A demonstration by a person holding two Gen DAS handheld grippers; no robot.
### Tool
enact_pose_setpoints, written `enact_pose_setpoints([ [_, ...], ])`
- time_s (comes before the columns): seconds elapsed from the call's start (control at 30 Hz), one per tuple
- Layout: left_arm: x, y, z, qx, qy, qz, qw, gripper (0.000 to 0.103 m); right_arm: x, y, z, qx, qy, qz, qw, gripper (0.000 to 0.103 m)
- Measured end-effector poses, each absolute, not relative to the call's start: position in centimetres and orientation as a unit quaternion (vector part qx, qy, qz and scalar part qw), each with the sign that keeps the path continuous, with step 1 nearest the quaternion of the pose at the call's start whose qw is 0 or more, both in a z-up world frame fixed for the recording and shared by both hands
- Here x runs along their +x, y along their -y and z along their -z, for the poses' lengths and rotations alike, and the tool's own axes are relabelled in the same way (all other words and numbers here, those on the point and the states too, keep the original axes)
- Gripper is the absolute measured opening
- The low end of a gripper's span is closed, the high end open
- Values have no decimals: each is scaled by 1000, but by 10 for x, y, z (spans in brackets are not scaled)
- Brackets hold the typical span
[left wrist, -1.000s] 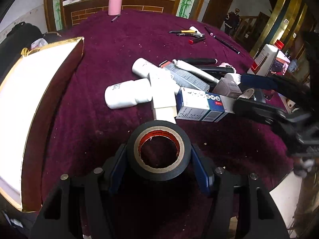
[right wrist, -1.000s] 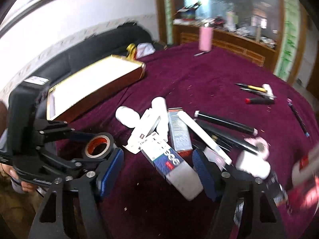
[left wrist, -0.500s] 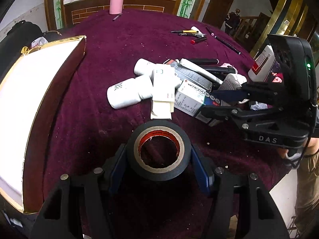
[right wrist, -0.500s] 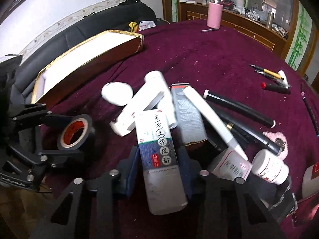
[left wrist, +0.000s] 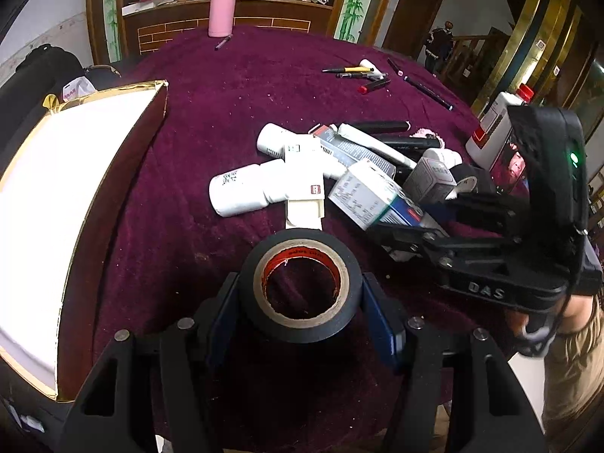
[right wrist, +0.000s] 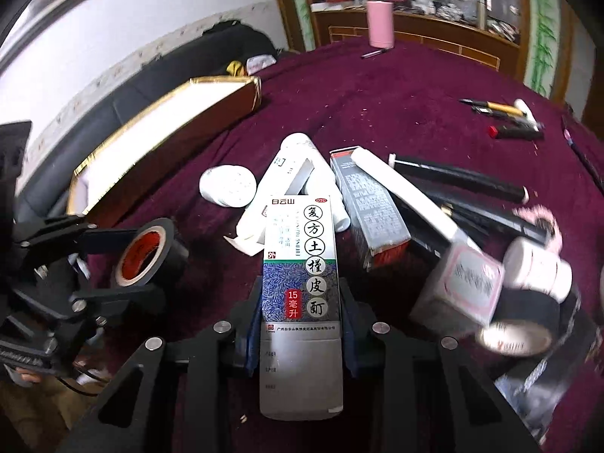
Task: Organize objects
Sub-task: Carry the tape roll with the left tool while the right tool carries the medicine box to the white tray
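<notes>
My left gripper (left wrist: 302,294) is shut on a black tape roll (left wrist: 302,336) with a red-printed core, held just above the maroon tablecloth (left wrist: 234,87). From the right wrist view that roll (right wrist: 173,256) sits at the left between the left gripper's fingers (right wrist: 124,294). My right gripper (right wrist: 300,324) has a long white and blue medicine box (right wrist: 300,256) between its blue pads. Its jaws are closing and the pads press on the box's long sides. In the left wrist view the box (left wrist: 362,196) sticks out of the right gripper (left wrist: 415,222) at the pile's near edge.
A gold-rimmed box (left wrist: 124,173) with a white inside lies at the left. The pile holds white bottles (left wrist: 241,192), cartons, tubes and black pens (right wrist: 456,173). A second tape roll (right wrist: 521,324) lies at the right. A pink flask (left wrist: 222,13) stands at the far edge.
The right gripper came down over the medicine box and closed on its sides; the box now lies in line with the fingers. The left gripper and its tape roll stayed put.
</notes>
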State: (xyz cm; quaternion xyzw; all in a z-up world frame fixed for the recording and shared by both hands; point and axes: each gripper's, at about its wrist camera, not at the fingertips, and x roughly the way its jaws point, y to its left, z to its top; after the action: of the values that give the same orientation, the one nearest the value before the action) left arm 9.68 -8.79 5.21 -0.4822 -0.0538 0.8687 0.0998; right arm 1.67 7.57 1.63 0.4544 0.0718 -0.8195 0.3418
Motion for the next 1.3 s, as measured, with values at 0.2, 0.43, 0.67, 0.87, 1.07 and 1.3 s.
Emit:
enact_pose_setpoints([
  [0.2,100,88,-60,-476,50,-872,101,62,37,-94,-20,439,-2,834,334,37],
  [0.43,104,98,-78,-461,53,-882,88,62,53,-86,-28,423,16,836,350,37],
  [0.67,108,141,-104,-429,57,-901,28,62,59,-77,-28,414,19,831,371,37],
  [0.87,95,200,-111,-407,49,-909,-76,62,61,-74,-27,412,24,829,379,37],
  [1.07,70,243,-74,-448,53,-882,-138,62,61,-74,-28,412,29,828,380,37],
  [1.3,67,229,-44,-489,60,-866,-91,62,58,-73,-29,409,34,830,379,37],
])
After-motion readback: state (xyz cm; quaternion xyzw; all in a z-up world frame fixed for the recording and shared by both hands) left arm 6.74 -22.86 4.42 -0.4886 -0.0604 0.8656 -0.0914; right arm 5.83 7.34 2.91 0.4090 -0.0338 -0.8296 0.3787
